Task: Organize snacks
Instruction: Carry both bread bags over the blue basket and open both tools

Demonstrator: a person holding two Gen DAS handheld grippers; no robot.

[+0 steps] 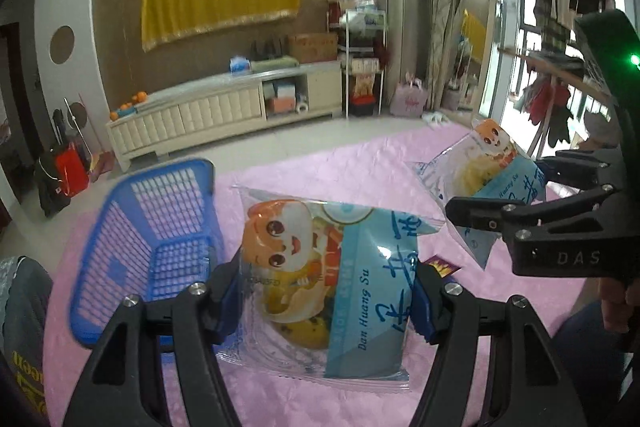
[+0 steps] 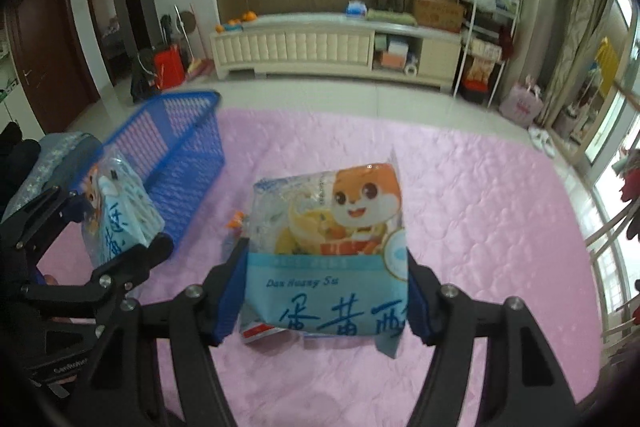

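Your left tool [image 1: 326,297] pinches one snack packet [image 1: 332,279], your right tool [image 2: 326,291] clamps another snack packet [image 2: 332,247], both above the pink quilt [image 2: 480,207] beside the blue basket [image 1: 160,227].

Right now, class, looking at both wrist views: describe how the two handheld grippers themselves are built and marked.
Both the left gripper and the right gripper are black plastic scissor-like linkages with silver pivot bolts and blue pads on the fingertips. Seen from the left wrist, the right gripper carries pale "DAS" lettering and a green light. A dark sleeve shows at the lower left.
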